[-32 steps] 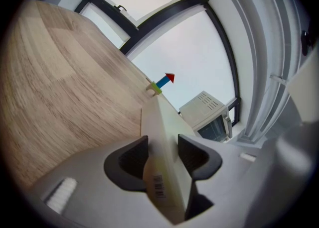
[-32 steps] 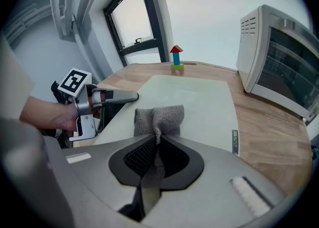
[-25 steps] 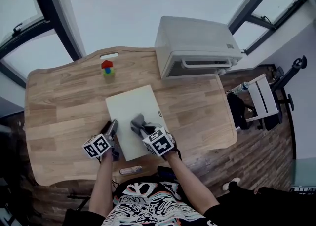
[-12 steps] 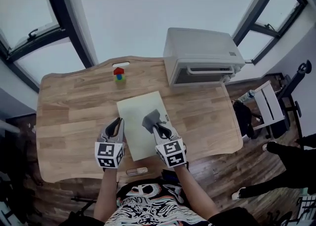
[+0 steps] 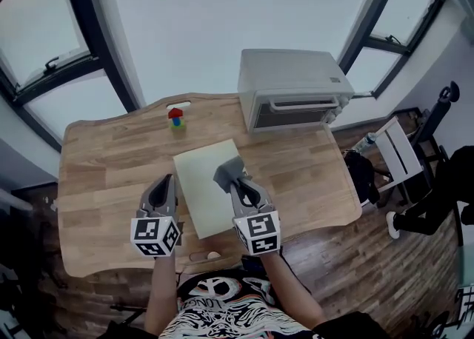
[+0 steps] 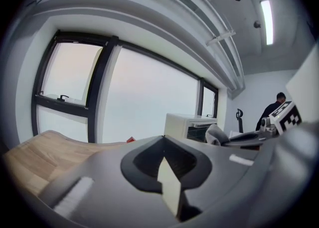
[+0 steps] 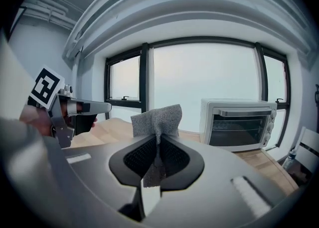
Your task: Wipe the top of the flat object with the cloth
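The flat object is a pale board lying on the wooden table. My right gripper hangs over the board's right part, shut on a grey knitted cloth. In the right gripper view the cloth sticks up from between the closed jaws of the right gripper. My left gripper hovers beside the board's left edge. In the left gripper view its jaws have just been closing, and the left gripper is shut with nothing between them.
A white toaster oven stands at the table's far right. A small stack of coloured blocks sits near the far edge. Past the table's right side are a chair and a person. Windows run along the far wall.
Both grippers have risen off the table. The cloth came up from the board in the right gripper. The left gripper rolled and its jaws closed.
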`<state>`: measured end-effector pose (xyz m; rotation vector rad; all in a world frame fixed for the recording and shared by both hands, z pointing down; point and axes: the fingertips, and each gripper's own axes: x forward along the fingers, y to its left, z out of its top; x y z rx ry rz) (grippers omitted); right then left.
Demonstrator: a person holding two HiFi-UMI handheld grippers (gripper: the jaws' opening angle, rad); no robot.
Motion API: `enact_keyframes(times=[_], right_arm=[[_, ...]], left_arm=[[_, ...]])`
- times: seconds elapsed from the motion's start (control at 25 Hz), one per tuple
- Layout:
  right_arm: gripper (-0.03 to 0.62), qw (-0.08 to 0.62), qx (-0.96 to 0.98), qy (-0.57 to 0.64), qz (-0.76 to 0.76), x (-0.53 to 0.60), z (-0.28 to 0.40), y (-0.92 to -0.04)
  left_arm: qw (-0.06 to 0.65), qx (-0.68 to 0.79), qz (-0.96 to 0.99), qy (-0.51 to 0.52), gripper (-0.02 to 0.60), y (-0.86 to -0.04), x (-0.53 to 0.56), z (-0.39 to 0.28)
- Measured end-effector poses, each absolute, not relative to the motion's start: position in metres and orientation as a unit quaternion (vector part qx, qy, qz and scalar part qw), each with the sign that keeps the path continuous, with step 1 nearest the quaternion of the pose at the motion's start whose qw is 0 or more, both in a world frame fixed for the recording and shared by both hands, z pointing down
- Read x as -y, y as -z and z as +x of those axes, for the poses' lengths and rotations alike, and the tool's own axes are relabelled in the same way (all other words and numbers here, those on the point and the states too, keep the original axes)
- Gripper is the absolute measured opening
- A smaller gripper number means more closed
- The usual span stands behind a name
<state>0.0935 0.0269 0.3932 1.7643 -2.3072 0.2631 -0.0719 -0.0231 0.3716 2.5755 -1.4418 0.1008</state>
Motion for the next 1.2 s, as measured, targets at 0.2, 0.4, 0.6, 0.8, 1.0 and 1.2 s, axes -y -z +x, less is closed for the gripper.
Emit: enact_keyframes(times=[0.2, 0.4, 0.6, 0.8, 1.0, 1.2], right_arm=[[0.021, 0.110, 0.786, -0.090, 0.601, -0.035, 0.093, -0.392], [0.021, 0.107, 0.789, -0.091, 0.598, -0.040, 0.093, -0.391], [0.021, 0.105, 0.791, -0.094, 0.596, -0.042, 0.094, -0.390], [0.021, 0.104, 0.791, -0.097, 0.595, -0.043, 0.096, -0.391], [0.021, 0.103, 0.791, -0.101, 0.594, -0.045, 0.097, -0.393], [0.021, 0.095, 0.794, -0.105, 0.591, -0.048, 0.096, -0.391]], left_arm=[[0.087, 0.489, 0.867, -0.032, 0.057, -0.367, 0.016, -0.075], [0.082, 0.493, 0.865, -0.032, 0.057, -0.366, 0.010, -0.076], [0.081, 0.496, 0.864, -0.033, 0.057, -0.366, 0.009, -0.077], [0.083, 0.495, 0.864, -0.036, 0.057, -0.369, 0.007, -0.074], [0.094, 0.490, 0.866, -0.033, 0.057, -0.372, 0.006, -0.072], [0.100, 0.488, 0.867, -0.025, 0.057, -0.372, 0.003, -0.071]])
